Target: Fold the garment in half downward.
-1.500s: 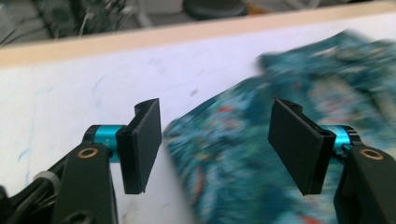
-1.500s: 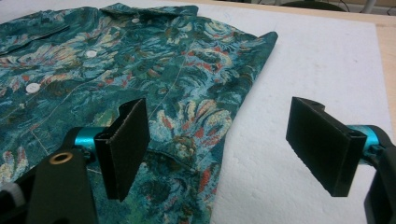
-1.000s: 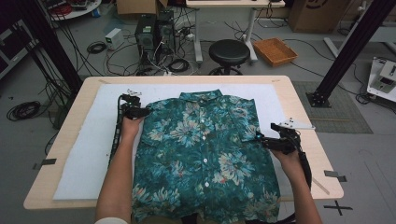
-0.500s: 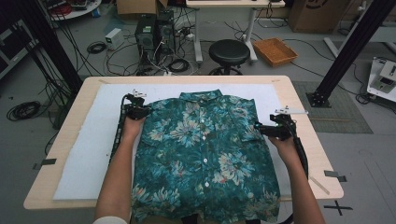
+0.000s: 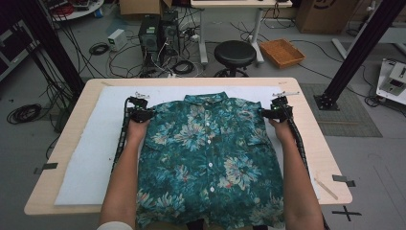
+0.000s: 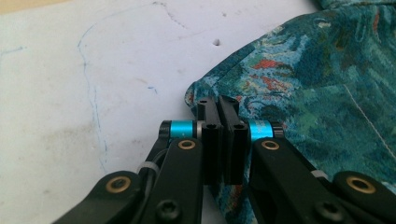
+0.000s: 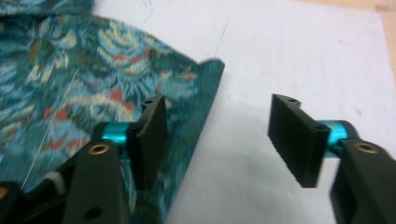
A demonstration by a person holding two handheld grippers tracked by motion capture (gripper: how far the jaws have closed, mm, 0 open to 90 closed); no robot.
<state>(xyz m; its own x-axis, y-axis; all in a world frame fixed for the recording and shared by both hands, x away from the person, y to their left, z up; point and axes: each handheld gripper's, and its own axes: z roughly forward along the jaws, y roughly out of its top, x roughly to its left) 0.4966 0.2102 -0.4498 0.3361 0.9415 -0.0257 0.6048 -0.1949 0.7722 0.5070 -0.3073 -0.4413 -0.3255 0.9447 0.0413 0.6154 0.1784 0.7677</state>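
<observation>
- The shirt [image 5: 208, 158] lies flat, buttoned, on the white mat [image 5: 91, 158] on the bench [image 5: 316, 143].
- The left gripper [image 6: 219, 109] has its fingers closed on the shirt's shoulder edge.
- The right gripper [image 7: 217, 135] has been closing; its fingers are apart around the other shoulder edge, not pressing it.

free: bare white mat [image 5: 86, 143] left of shirt [image 5: 208, 158], narrow strip right | obstacle: shirt covers counter [image 5: 330, 163] middle
</observation>
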